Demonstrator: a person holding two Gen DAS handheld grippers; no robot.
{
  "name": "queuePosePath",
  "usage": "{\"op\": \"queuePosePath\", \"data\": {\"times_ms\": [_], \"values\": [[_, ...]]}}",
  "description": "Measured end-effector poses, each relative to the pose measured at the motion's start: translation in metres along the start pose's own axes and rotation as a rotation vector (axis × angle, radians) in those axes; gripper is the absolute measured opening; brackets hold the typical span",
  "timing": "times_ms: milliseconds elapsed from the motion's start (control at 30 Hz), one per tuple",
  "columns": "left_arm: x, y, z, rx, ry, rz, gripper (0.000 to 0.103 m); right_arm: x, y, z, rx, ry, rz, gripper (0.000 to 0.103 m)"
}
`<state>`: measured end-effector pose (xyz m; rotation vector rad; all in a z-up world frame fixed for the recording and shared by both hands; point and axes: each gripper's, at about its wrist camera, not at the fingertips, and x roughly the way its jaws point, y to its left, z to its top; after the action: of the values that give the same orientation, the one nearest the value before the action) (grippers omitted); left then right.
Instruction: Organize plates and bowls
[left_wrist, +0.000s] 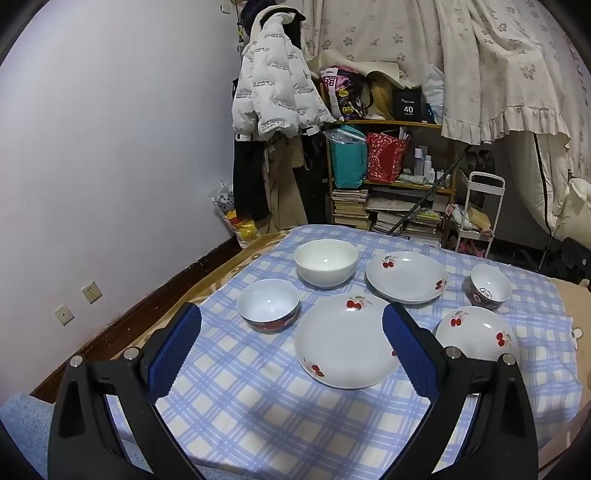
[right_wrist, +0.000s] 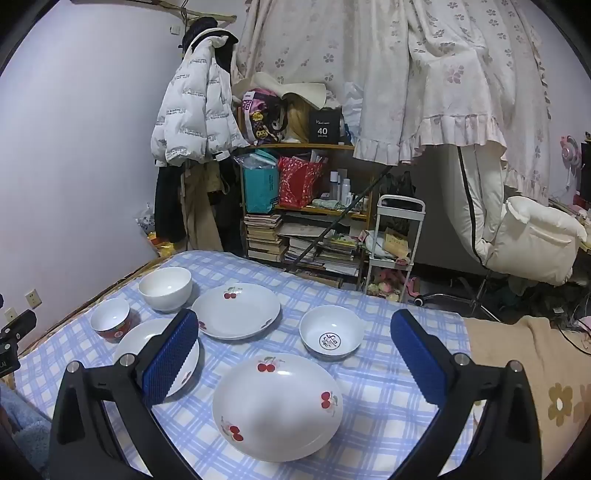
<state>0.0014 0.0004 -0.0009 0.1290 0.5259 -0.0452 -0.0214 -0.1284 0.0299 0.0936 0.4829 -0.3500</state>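
On the blue-checked cloth (left_wrist: 258, 413) lie three white cherry-print plates and three bowls, all apart from one another. My left gripper (left_wrist: 292, 309) hangs open above the near edge, holding nothing. Ahead of it are a red-sided small bowl (left_wrist: 269, 304), a plain white bowl (left_wrist: 325, 266) and the middle plate (left_wrist: 345, 343). Further right are the far plate (left_wrist: 406, 277), a patterned bowl (left_wrist: 490, 285) and the right plate (left_wrist: 476, 332). My right gripper (right_wrist: 294, 316) is also open and empty, over the near plate (right_wrist: 277, 406) and short of the patterned bowl (right_wrist: 331, 332).
A lilac wall runs along the table's left side. Behind the table stand a cluttered shelf (left_wrist: 388, 184) with books and bags, hanging coats (left_wrist: 273, 96) and a white trolley (right_wrist: 395, 240). A beige flowered blanket (right_wrist: 535, 369) covers the right end; a white chair (right_wrist: 528, 240) stands beyond.
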Motion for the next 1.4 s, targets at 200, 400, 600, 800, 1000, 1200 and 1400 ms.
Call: {"op": "queuePosePath", "data": {"times_ms": [200, 400, 600, 800, 1000, 1200, 1400], "values": [[0.003, 0.001, -0.003, -0.017, 0.002, 0.001, 0.097, 0.001, -0.001, -0.001, 0.010, 0.000, 0.007, 0.103], [0.003, 0.002, -0.001, 0.000, -0.016, 0.020, 0.097, 0.001, 0.003, -0.004, 0.014, 0.004, 0.005, 0.103], [-0.002, -0.005, -0.004, 0.007, -0.025, 0.023, 0.097, 0.002, 0.000, -0.003, 0.018, 0.009, 0.007, 0.103], [-0.001, -0.003, -0.005, 0.008, -0.025, 0.022, 0.097, 0.006, -0.002, -0.006, 0.019, 0.014, 0.005, 0.103], [0.002, 0.000, -0.008, 0.009, -0.019, 0.015, 0.097, 0.005, -0.003, -0.007, 0.015, 0.013, 0.004, 0.103], [0.002, 0.001, -0.011, 0.007, -0.016, 0.016, 0.097, 0.011, -0.004, -0.014, 0.011, 0.021, -0.001, 0.103], [0.002, 0.000, -0.011, 0.012, -0.016, 0.019, 0.097, 0.011, -0.003, -0.013, 0.004, 0.025, 0.000, 0.103]]}}
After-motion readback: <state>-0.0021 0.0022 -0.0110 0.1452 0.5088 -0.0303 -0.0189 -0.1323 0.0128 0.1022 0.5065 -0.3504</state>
